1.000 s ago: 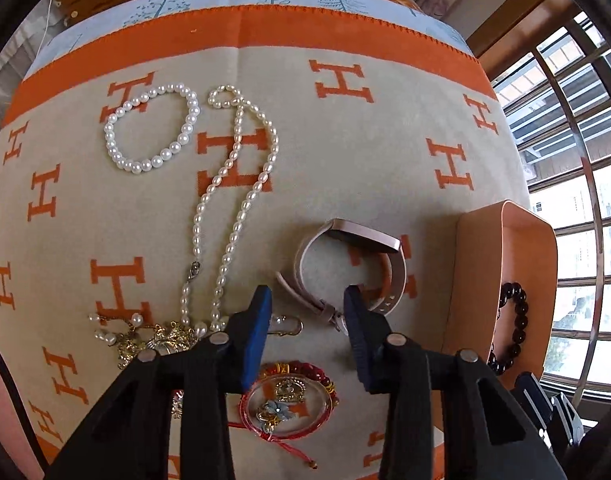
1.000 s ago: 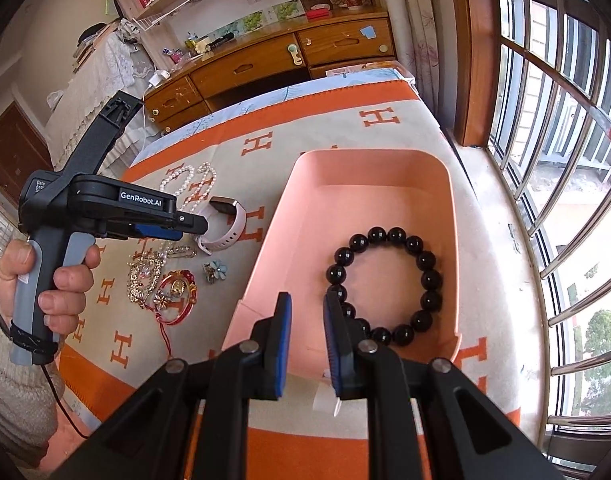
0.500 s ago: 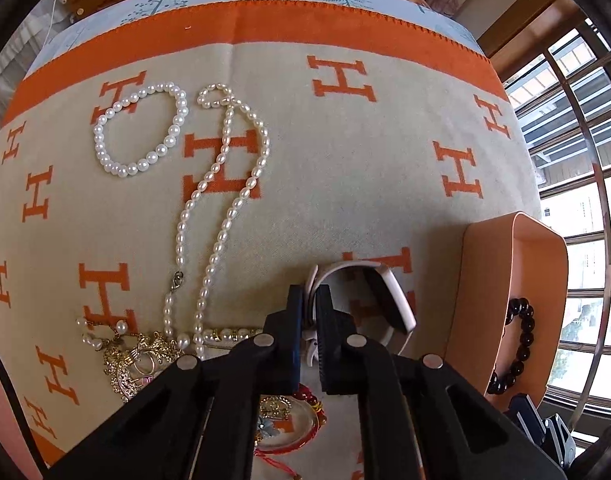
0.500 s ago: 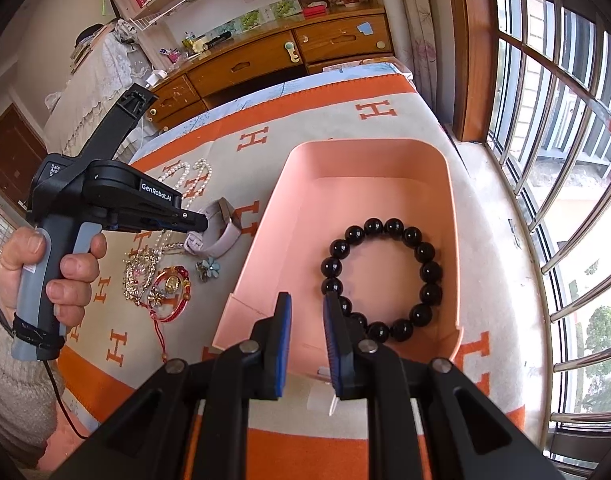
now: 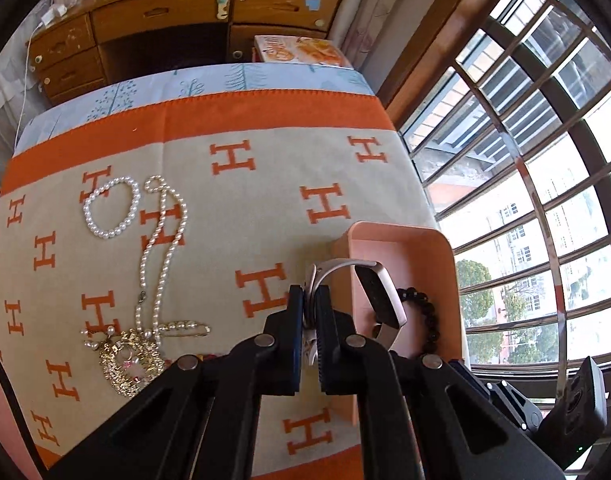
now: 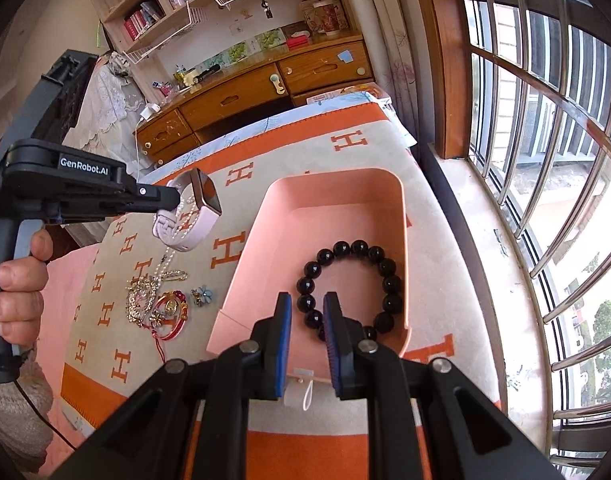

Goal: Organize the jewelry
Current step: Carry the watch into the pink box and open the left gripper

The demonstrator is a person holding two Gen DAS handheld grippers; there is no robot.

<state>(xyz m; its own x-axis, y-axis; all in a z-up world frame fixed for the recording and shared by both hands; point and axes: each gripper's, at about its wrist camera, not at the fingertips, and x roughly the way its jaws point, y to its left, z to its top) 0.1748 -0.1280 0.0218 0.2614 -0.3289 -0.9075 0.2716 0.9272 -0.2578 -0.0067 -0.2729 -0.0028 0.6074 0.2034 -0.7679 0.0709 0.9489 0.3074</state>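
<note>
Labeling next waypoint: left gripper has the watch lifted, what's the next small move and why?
Probably carry it right, over the pink tray, then lower. The left gripper is shut on the pink smartwatch, held above the blanket short of the tray, where the black bead bracelet already lies.

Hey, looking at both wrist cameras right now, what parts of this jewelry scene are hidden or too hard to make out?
- Black bead bracelet: in the left wrist view, the watch and tray wall cover much of it.
- Watch strap: the grip spot is hidden inside the left gripper fingers.
- Right wrist view: the right gripper hides the bracelet's nearest beads.
- Gold jewelry pile: too tangled and small to separate.
</note>
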